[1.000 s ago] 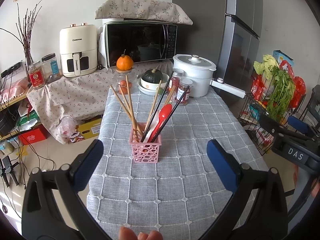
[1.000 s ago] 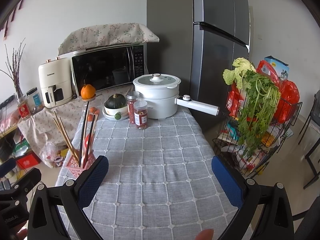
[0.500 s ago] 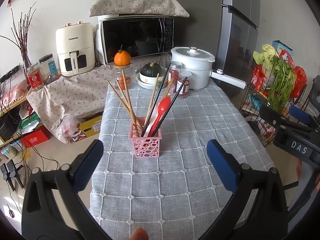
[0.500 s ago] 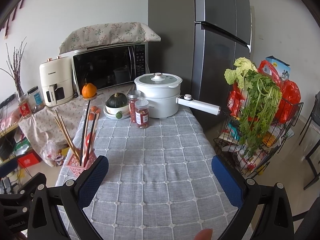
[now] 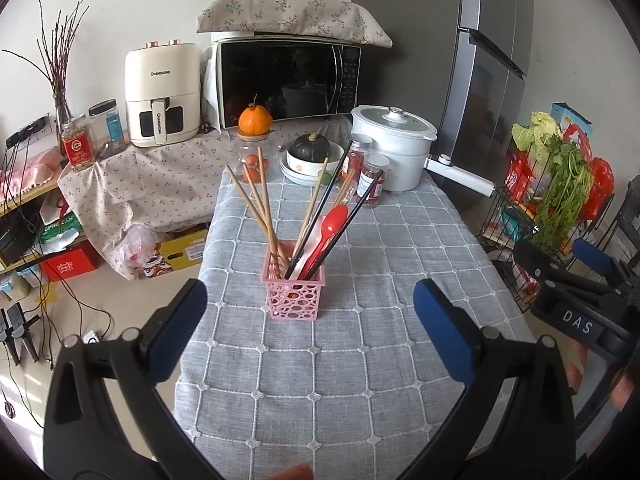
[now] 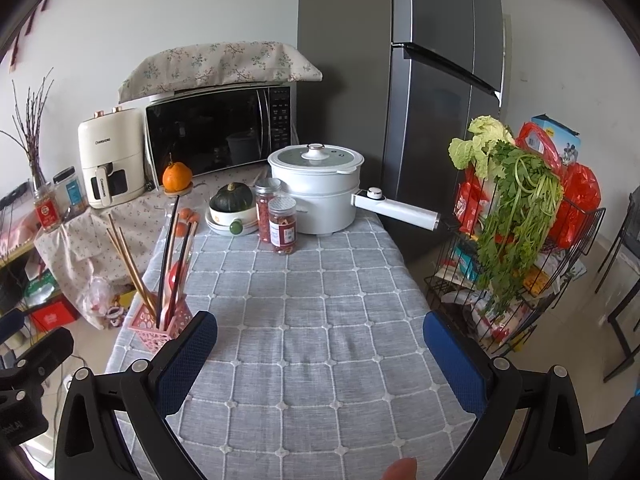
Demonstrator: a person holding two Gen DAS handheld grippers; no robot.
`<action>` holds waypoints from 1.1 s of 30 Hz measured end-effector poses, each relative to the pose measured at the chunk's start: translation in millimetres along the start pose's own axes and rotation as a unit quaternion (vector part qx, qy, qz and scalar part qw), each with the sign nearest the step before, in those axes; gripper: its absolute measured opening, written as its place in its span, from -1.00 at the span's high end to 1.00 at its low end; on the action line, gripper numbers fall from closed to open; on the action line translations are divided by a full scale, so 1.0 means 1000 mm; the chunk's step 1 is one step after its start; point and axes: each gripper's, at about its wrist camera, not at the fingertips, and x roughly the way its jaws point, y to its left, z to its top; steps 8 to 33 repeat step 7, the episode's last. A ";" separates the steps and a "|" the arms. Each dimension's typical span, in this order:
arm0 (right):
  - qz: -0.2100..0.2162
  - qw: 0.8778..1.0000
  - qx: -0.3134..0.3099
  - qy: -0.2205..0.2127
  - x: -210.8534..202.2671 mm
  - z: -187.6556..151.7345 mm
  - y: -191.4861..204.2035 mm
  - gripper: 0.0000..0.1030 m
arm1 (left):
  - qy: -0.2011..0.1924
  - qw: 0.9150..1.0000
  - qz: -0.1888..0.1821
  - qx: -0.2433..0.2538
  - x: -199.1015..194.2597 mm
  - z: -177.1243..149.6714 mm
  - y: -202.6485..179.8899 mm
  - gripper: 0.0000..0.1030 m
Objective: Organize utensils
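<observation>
Both tongs are released, with nothing between their blue pads. Left gripper hangs above the grey checked tablecloth, jaws spread wide, and the pink utensil basket stands just ahead of it, in the middle between the two pads. In this basket are wooden chopsticks, black chopsticks and a red spoon, all leaning outward. Right gripper is also spread wide over the same cloth; from it the basket is at the left, just beside its left pad. Far ahead of both tongs stand a white pot and two spice jars.
</observation>
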 end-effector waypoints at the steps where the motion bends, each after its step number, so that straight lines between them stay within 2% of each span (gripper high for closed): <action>1: 0.000 1.000 0.000 0.000 0.000 0.000 0.000 -1.00 | 0.003 1.000 -0.001 -0.001 0.001 0.000 0.000 -0.99; 5: 0.000 1.000 -0.001 0.000 0.000 0.000 0.000 -1.00 | 0.016 1.000 -0.003 0.000 0.007 -0.002 -0.001 -0.99; 33: 0.001 1.000 -0.003 0.001 0.002 -0.001 0.000 -1.00 | 0.015 1.000 -0.003 0.002 0.009 -0.003 -0.001 -0.99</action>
